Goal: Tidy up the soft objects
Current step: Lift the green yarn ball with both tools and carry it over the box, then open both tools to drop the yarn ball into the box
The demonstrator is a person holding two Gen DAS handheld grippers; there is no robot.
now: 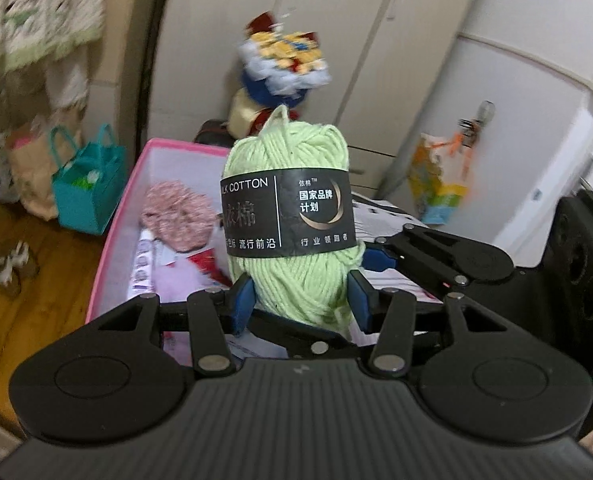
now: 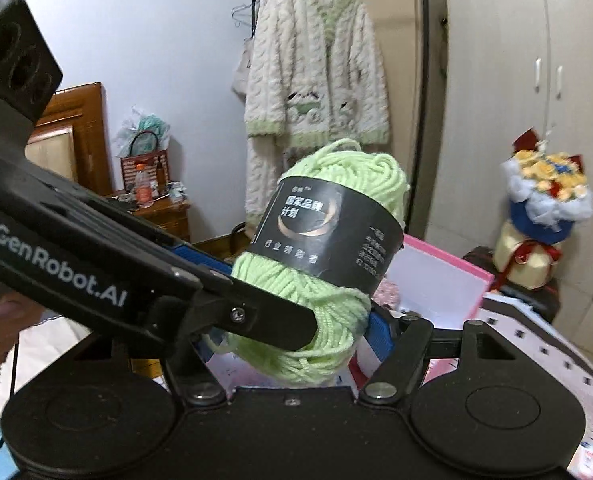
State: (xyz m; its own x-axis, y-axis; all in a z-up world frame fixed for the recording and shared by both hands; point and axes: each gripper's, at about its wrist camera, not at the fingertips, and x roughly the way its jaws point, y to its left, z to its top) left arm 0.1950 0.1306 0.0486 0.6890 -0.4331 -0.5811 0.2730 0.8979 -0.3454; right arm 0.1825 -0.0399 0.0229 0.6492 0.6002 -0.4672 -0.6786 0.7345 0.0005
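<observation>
Jaws of the left gripper [image 1: 300,300] are pressed on the lower end of the green yarn skein [image 1: 292,184], which is held upright above the near edge of the pink box [image 1: 116,248]. Jaws of the right gripper [image 2: 360,332] are set wider; one blue pad [image 2: 378,330] is seen against the skein's lower end, but its mate is hidden behind the left gripper, so whether the skein is pinched there cannot be told.

A slip is judged the main risk: only the soft, loose windings below the black paper band [image 1: 288,212] are gripped, and they could be squeezed thin or drawn out, so that the skein tips or drops outside the pink box. A tangle of the loose loop at the top could also be caused by a careless release.

Inside the pink box, beyond the skein, a pinkish knitted piece [image 1: 176,216] is seen on printed packets. Left of the pink box, on the wooden floor, a teal bag [image 1: 84,196] is stood with something pale green inside.
</observation>
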